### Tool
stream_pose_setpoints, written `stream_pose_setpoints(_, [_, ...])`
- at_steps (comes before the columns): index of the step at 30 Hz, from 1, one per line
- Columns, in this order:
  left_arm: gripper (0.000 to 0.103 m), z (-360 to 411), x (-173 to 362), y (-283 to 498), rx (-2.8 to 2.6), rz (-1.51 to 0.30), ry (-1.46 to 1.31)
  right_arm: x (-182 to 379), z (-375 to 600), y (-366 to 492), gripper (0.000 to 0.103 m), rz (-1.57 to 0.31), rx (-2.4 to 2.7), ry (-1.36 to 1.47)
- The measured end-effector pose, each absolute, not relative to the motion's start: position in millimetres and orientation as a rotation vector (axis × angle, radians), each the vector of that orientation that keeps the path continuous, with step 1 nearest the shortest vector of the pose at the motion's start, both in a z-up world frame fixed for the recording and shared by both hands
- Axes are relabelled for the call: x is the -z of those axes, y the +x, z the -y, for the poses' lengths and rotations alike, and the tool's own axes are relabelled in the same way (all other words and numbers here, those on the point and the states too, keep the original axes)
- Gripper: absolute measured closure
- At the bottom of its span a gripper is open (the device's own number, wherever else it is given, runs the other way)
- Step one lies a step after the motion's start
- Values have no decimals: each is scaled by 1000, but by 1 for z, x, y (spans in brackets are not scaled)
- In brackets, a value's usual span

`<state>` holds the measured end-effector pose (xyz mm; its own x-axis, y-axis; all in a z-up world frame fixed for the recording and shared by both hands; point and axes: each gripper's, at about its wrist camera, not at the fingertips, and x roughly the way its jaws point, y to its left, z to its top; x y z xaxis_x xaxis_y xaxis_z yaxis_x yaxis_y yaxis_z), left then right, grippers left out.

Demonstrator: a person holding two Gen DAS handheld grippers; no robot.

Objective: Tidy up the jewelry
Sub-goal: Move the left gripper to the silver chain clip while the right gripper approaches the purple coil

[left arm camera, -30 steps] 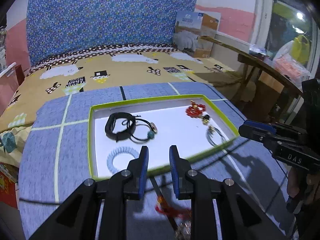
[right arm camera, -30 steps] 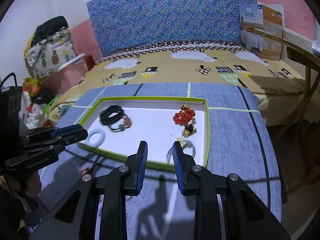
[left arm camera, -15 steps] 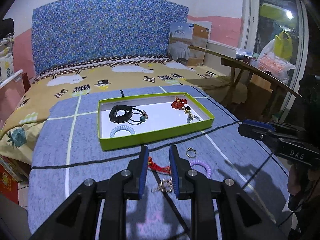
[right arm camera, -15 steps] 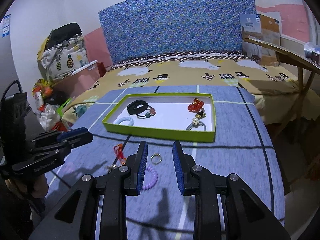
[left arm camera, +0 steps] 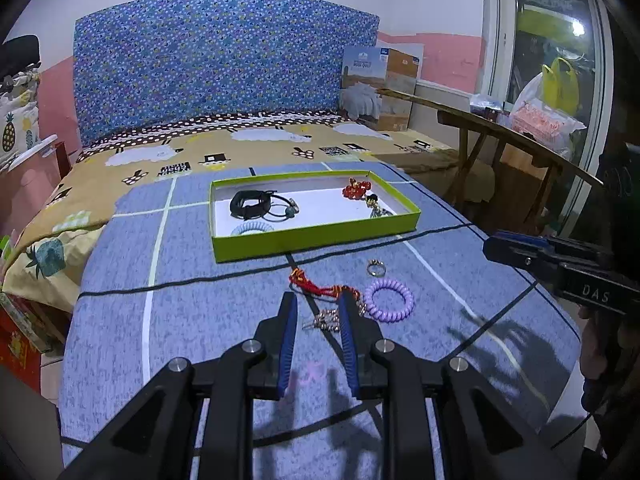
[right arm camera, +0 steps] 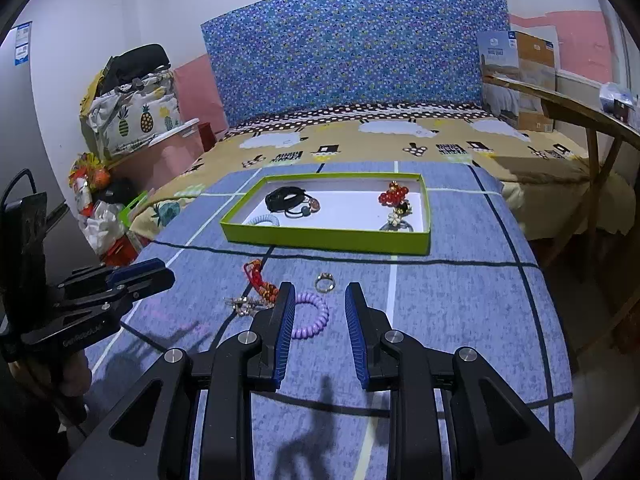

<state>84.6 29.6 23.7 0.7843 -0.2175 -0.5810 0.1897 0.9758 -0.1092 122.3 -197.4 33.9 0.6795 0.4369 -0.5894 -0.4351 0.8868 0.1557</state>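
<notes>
- The left gripper (left arm camera: 316, 308) and the right gripper (right arm camera: 320, 300) are both partly open, blue ribbed pads apart, and hold nothing.
- Just ahead of the left gripper lie a red braided cord (left arm camera: 320, 286) and a small metal charm (left arm camera: 326, 320).
- A purple spiral hair tie (right arm camera: 310, 314) lies flat beside the right gripper's left finger; a small metal ring (right arm camera: 324, 281) lies just beyond it.
- Farther ahead is a shallow green cardboard tray (right arm camera: 320, 238) with a white floor, holding a black band (right arm camera: 286, 199), a pale blue spiral tie (right arm camera: 264, 221) and red beads (right arm camera: 394, 195).
- All rests on a blue cloth (right arm camera: 460, 304) with thin lines; there is bare cloth to the right of the right gripper, up to the edge.
</notes>
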Motion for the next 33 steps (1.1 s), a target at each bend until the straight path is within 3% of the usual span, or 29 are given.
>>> stream_pose_setpoints(27, [75, -16, 7, 122, 275, -724, 39, 9, 175, 153, 77, -808, -498, -20])
stream_pose_setpoints(31, [63, -11, 11, 130, 311, -743, 61, 18, 169, 164, 77, -835, -492, -31])
stream_pose_setpoints(33, [63, -8, 14, 135, 324, -754, 72, 23, 167, 169, 77, -855, -487, -37])
